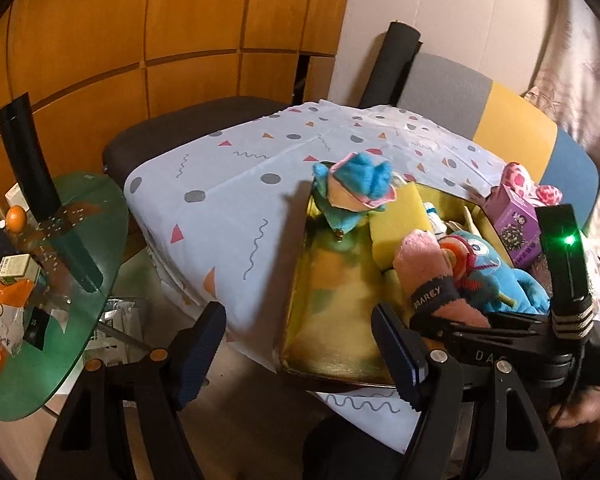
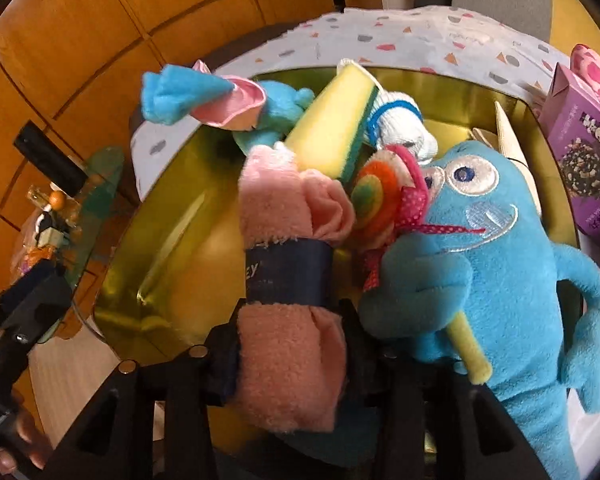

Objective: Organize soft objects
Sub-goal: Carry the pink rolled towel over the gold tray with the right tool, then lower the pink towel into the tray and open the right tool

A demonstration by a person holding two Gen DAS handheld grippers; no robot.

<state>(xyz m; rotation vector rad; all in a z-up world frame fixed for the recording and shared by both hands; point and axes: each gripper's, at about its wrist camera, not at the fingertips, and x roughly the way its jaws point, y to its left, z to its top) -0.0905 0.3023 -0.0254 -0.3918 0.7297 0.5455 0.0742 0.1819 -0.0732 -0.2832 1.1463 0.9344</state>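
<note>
A gold tray [image 1: 328, 344] on the patterned tablecloth [image 1: 228, 200] holds soft things: a blue monster plush [image 2: 480, 264], a yellow sponge [image 2: 332, 128], a small blue and pink plush [image 2: 204, 96], a white sock [image 2: 396, 120] and an orange lollipop toy [image 2: 376, 196]. My right gripper [image 2: 290, 320] is shut on a rolled pink towel [image 2: 292, 232] with a dark band, tilted above the tray beside the monster. My left gripper [image 1: 298, 312] is open and empty at the tray's near left corner.
A purple box [image 2: 584, 160] and a pink spotted toy [image 1: 520, 180] sit to the right of the tray. A green glass side table [image 1: 80, 240] with clutter stands on the left. Chairs line the far side of the table, before a wood-panelled wall.
</note>
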